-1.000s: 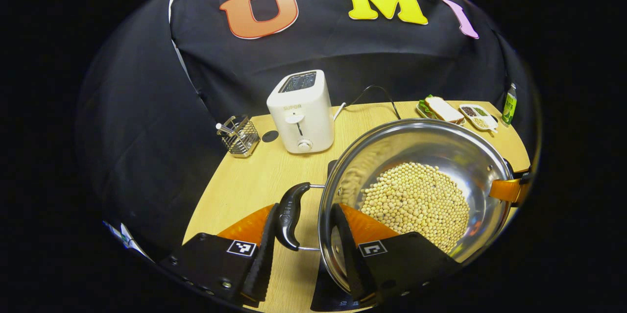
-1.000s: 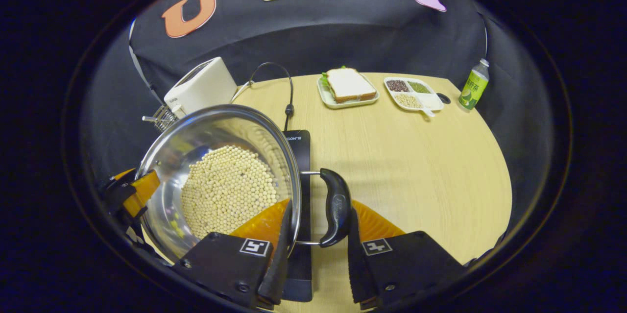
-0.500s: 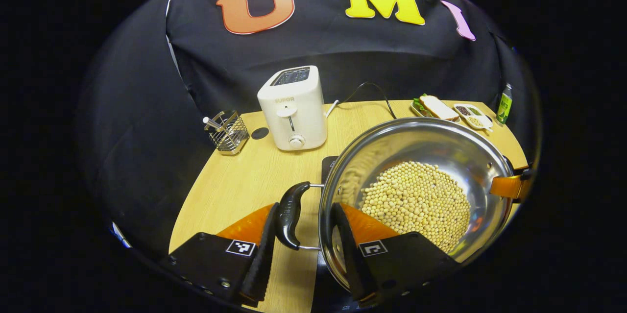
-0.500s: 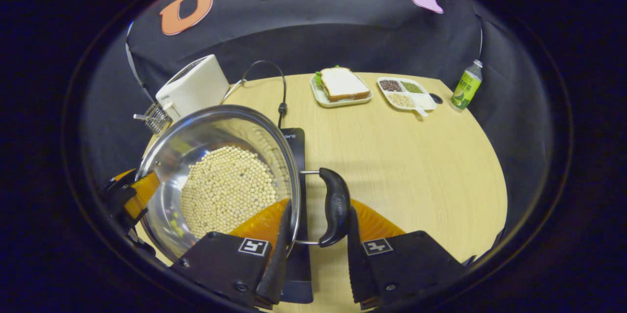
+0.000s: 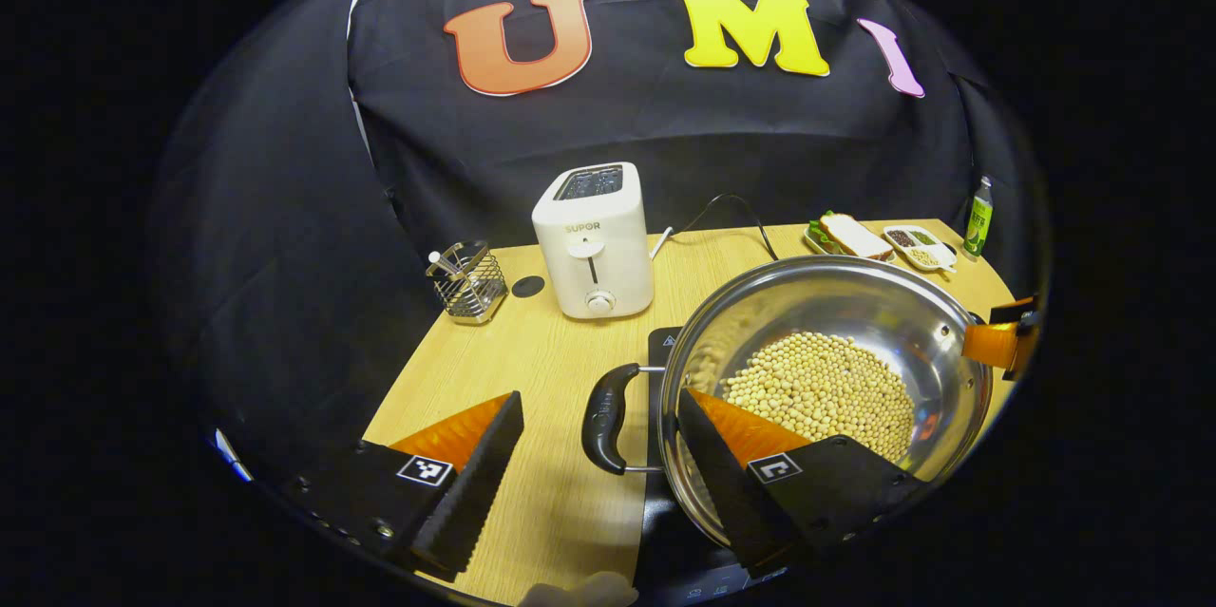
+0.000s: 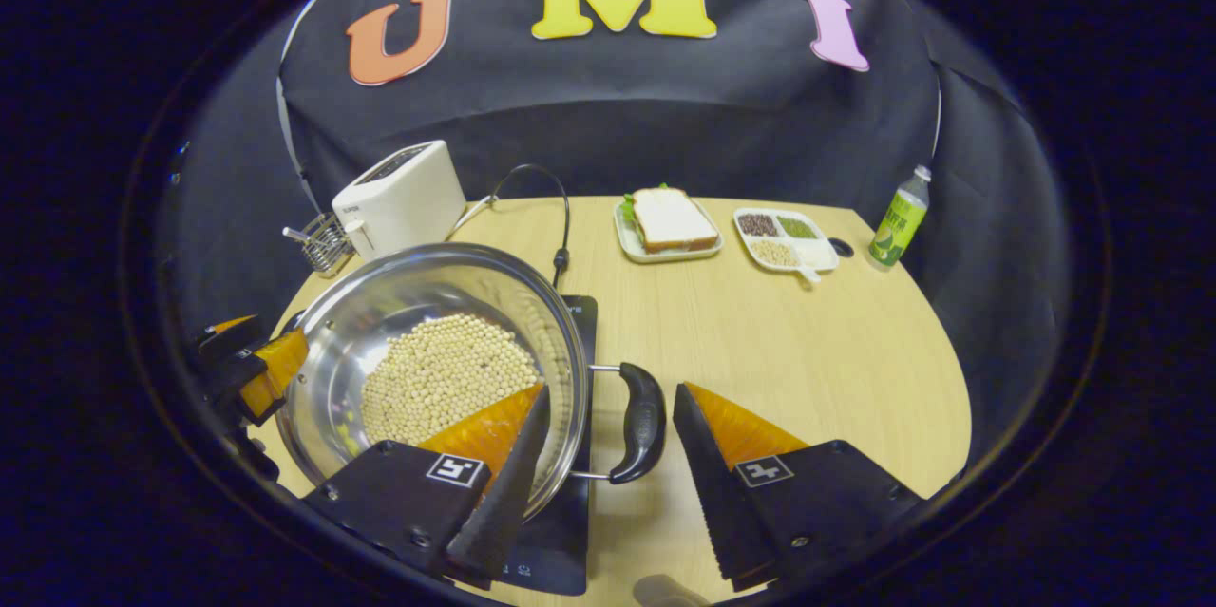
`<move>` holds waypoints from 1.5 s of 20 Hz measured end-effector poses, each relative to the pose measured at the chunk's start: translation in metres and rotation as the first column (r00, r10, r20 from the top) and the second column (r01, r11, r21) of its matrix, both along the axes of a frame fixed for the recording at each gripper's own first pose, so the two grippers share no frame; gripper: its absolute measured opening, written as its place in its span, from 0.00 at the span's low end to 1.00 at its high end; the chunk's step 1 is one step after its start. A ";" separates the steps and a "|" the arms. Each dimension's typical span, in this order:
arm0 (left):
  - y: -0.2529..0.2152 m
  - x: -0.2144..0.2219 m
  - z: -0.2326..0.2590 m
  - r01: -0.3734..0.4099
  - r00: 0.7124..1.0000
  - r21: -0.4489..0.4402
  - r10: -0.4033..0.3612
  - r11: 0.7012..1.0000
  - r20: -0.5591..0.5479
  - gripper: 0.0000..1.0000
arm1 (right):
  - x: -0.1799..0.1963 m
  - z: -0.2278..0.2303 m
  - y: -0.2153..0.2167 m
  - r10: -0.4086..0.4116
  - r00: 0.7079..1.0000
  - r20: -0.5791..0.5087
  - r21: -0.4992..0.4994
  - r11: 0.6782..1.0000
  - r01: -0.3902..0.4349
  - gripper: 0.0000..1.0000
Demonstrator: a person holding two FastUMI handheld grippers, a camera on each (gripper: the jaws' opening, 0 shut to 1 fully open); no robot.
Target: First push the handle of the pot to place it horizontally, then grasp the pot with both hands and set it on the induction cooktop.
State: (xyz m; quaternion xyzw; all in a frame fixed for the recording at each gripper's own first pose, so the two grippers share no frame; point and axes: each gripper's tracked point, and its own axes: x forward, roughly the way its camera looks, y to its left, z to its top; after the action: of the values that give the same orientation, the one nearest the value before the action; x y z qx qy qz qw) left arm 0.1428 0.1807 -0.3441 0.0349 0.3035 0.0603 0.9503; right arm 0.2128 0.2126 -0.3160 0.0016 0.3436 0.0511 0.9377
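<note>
A steel pot (image 5: pixel 836 298) holding pale beans (image 5: pixel 822 387) sits on the black induction cooktop (image 5: pixel 665 531). Its left black handle (image 5: pixel 603 417) lies level between the spread fingers of my left gripper (image 5: pixel 598 398), which is open and touches nothing. In the right gripper view the pot (image 6: pixel 418 289) rests on the cooktop (image 6: pixel 581 327). The right handle (image 6: pixel 646 422) lies between the parted fingers of my right gripper (image 6: pixel 611 390), also open. Each gripper shows far off in the other's view, at the pot's opposite side.
A white toaster (image 5: pixel 594 241) and a wire basket (image 5: pixel 465 279) stand at the back left. The cooktop's cable (image 6: pixel 560 218) runs toward the wall. A sandwich plate (image 6: pixel 670 227), a divided dish (image 6: pixel 784 241) and a green bottle (image 6: pixel 898 218) stand at the back right.
Both grippers have opened and let go of the pot's handles, then drawn back a little. The pot now rests on the cooktop.
</note>
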 end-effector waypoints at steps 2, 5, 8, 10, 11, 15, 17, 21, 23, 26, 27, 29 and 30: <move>0.001 0.002 0.006 -0.001 1.000 0.003 0.001 1.000 0.024 0.95 | -0.002 0.009 0.000 0.022 1.000 0.021 -0.008 1.000 -0.021 0.82; -0.001 -0.010 0.024 0.000 0.999 0.000 0.000 1.000 0.044 0.96 | -0.008 0.022 -0.003 0.033 0.998 0.050 -0.010 0.999 -0.032 0.82; -0.004 -0.021 0.049 -0.011 0.997 -0.002 0.011 1.000 0.077 0.96 | -0.021 0.039 -0.013 0.039 0.996 0.082 -0.007 0.999 -0.038 0.82; -0.010 -0.033 0.074 -0.015 0.994 0.007 0.014 1.000 0.113 0.96 | -0.029 0.059 -0.024 0.043 0.991 0.124 -0.004 0.999 -0.043 0.82; -0.016 -0.039 0.090 -0.013 0.990 0.008 0.012 1.000 0.140 0.96 | -0.034 0.073 -0.031 0.046 0.987 0.151 -0.005 0.999 -0.046 0.82; -0.054 -0.062 0.158 -0.008 0.973 -0.039 0.016 0.999 0.232 0.95 | -0.060 0.133 -0.071 0.063 0.958 0.280 -0.023 0.998 -0.059 0.82; -0.079 -0.075 0.194 -0.011 0.960 -0.082 0.033 0.997 0.277 0.96 | -0.077 0.166 -0.097 0.061 0.935 0.350 -0.024 0.998 -0.056 0.81; -0.132 -0.096 0.262 0.001 0.916 -0.081 0.032 0.997 0.399 0.95 | -0.112 0.227 -0.153 0.053 0.885 0.462 -0.036 0.999 -0.041 1.00; -0.157 -0.108 0.284 0.013 0.907 -0.075 0.020 0.997 0.421 0.95 | -0.130 0.255 -0.178 0.037 0.862 0.505 -0.021 0.999 -0.031 1.00; -0.187 -0.117 0.321 0.036 0.878 -0.060 -0.002 0.998 0.478 0.95 | -0.151 0.293 -0.214 0.007 0.834 0.552 0.020 1.000 -0.021 1.00; -0.196 -0.123 0.332 0.037 0.872 -0.058 -0.004 0.998 0.490 0.95 | -0.155 0.303 -0.224 0.002 0.824 0.567 0.028 0.999 -0.021 1.00; -0.213 -0.131 0.346 0.055 0.863 -0.064 -0.015 0.996 0.505 0.90 | -0.166 0.316 -0.244 -0.013 0.813 0.582 0.037 0.999 -0.011 1.00; -0.217 -0.135 0.353 0.054 0.858 -0.062 -0.015 0.997 0.514 0.95 | -0.173 0.323 -0.252 -0.018 0.803 0.596 0.041 0.999 -0.008 1.00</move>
State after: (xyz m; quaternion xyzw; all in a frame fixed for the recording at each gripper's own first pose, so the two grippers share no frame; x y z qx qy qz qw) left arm 0.0076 -0.0365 0.0088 -0.0121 0.0408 0.0393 0.9983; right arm 0.0401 -0.0390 0.0070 0.0060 0.0305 0.0536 0.9981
